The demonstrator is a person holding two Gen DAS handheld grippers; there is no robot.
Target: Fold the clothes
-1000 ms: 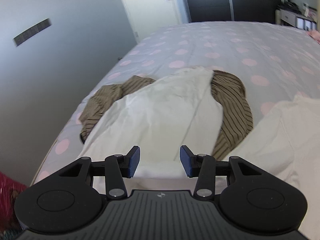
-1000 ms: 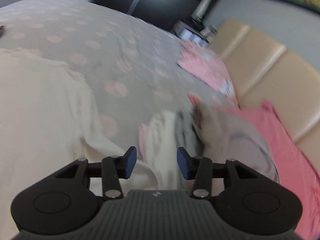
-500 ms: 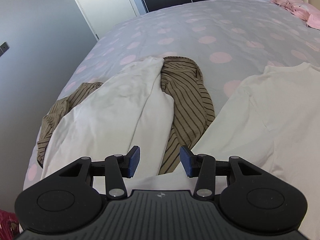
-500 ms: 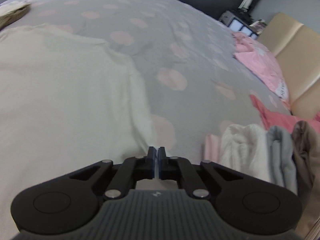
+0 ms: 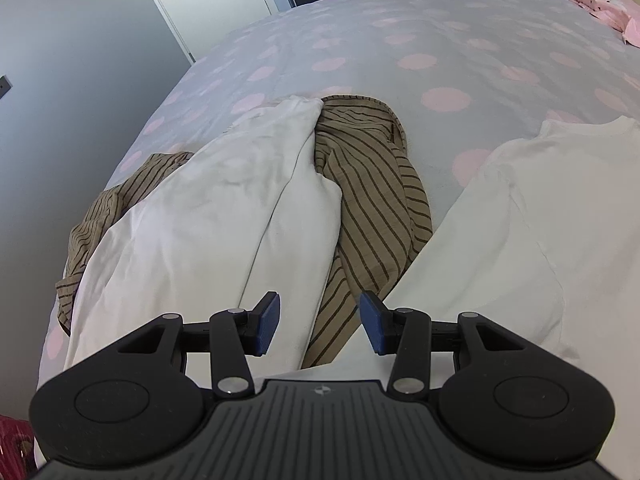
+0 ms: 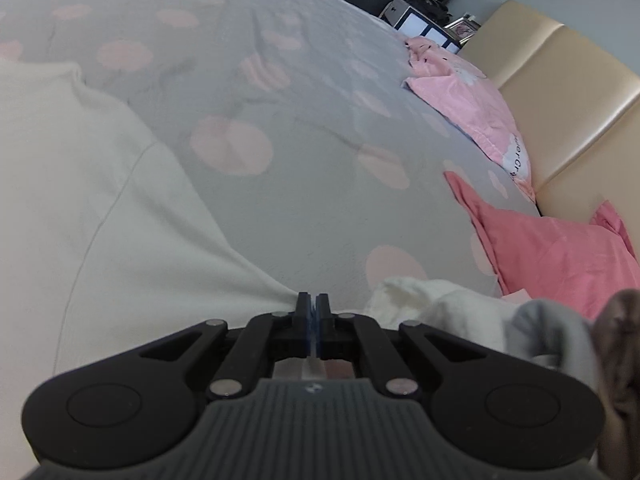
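A cream T-shirt (image 5: pixel 520 220) lies flat on the dotted bedspread (image 5: pixel 440 40). In the right wrist view my right gripper (image 6: pixel 313 304) is shut on the right edge of this T-shirt (image 6: pixel 80 200), and the cloth puckers toward the tips. My left gripper (image 5: pixel 320 320) hangs open just above the near end of a white garment (image 5: pixel 208 216) and a brown striped garment (image 5: pixel 372 200), which lie heaped together at the bed's left side. Nothing is between its blue pads (image 5: pixel 267 316).
Several bunched clothes, white (image 6: pixel 432 304) and grey (image 6: pixel 552 332), lie right of my right gripper. Two pink pillows (image 6: pixel 472 108) (image 6: pixel 560 252) rest against a beige headboard (image 6: pixel 560 80). A grey wall (image 5: pixel 60 80) runs close along the bed's left edge.
My right gripper swung left from the clothes pile to the cream T-shirt's edge and went from open to shut. The left gripper's view shifted right, bringing the T-shirt into sight.
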